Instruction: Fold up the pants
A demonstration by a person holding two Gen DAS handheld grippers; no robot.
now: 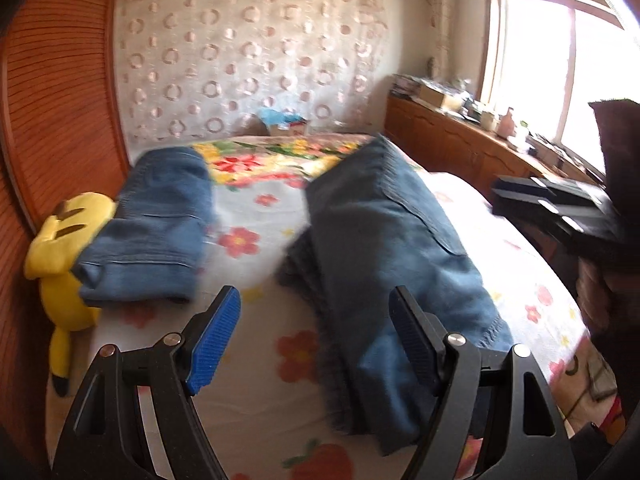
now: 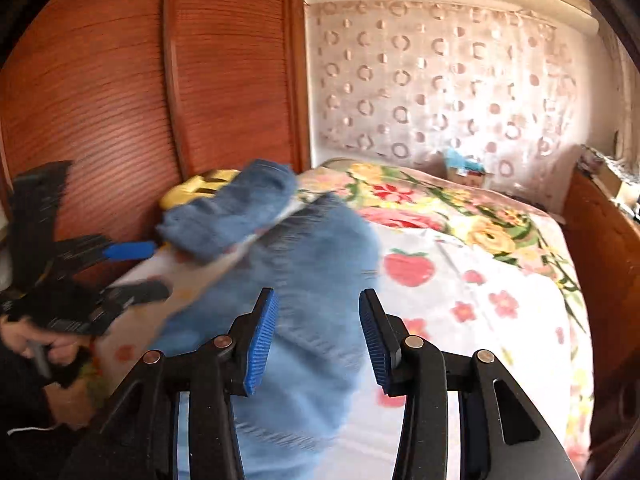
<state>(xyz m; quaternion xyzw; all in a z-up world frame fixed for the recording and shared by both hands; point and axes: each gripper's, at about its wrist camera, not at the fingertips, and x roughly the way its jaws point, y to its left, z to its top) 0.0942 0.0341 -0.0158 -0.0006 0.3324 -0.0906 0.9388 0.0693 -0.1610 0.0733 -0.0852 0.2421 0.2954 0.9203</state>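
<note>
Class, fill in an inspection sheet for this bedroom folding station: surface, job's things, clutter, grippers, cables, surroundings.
Surface: bed with floral cover.
Job's things: folded jeans at left; longer jeans lying lengthwise at right.
Clutter: yellow plush toy beside the folded jeans; small box at the bed's head.
Grippers: left gripper open, empty; right gripper open above denim, nothing pinched.
Cables: nothing seen.
Surroundings: wooden wardrobe, patterned curtain, window, cluttered sideboard.

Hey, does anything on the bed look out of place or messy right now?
Yes. A yellow plush toy is wedged between the wardrobe and the bed edge, with the smaller folded jeans lying partly over it.
</note>
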